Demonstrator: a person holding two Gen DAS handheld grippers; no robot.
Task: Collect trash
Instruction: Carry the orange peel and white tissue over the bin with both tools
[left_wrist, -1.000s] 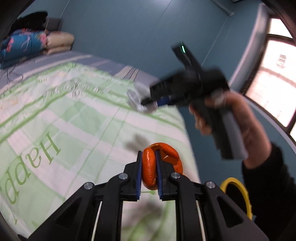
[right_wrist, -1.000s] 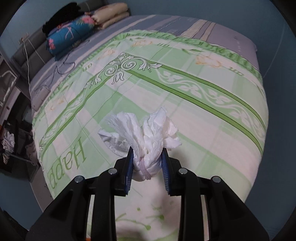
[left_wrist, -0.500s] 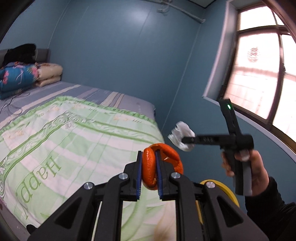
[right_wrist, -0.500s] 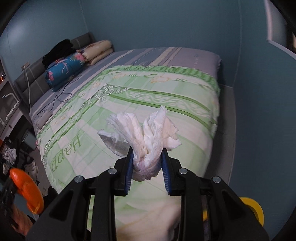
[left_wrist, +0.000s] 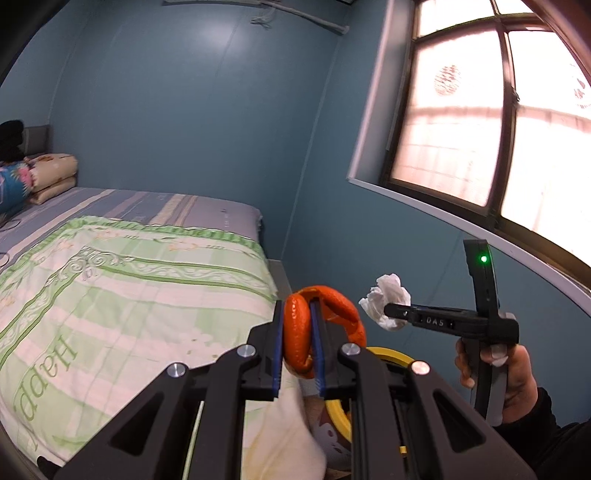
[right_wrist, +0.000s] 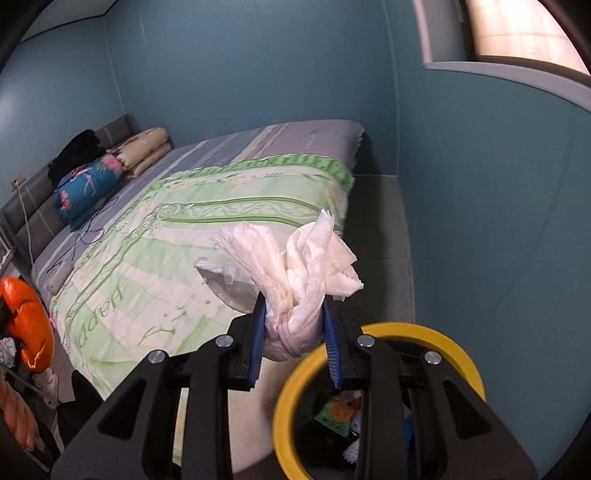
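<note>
My left gripper (left_wrist: 298, 341) is shut on a curled orange peel (left_wrist: 297, 332), held in the air past the foot corner of the bed. The peel (right_wrist: 27, 325) also shows at the left edge of the right wrist view. My right gripper (right_wrist: 295, 336) is shut on a crumpled white tissue (right_wrist: 291, 277), and the tissue (left_wrist: 388, 301) shows in the left wrist view too, held by the right gripper (left_wrist: 391, 312) in a person's hand (left_wrist: 513, 380). A yellow-rimmed bin (right_wrist: 465, 365) stands on the floor just below the tissue, with trash inside. Its yellow rim (left_wrist: 338, 417) peeks out under my left fingers.
The bed with a green patterned quilt (right_wrist: 184, 251) fills the left and centre, with folded bedding (right_wrist: 92, 184) at its head. A narrow strip of grey floor (right_wrist: 384, 229) runs between the bed and the blue wall (right_wrist: 480, 221). A window (left_wrist: 480, 129) is at the right.
Both grippers swung from above the quilt to the bed's foot corner, still holding the peel and the tissue. The yellow bin has come into view below the right gripper.
</note>
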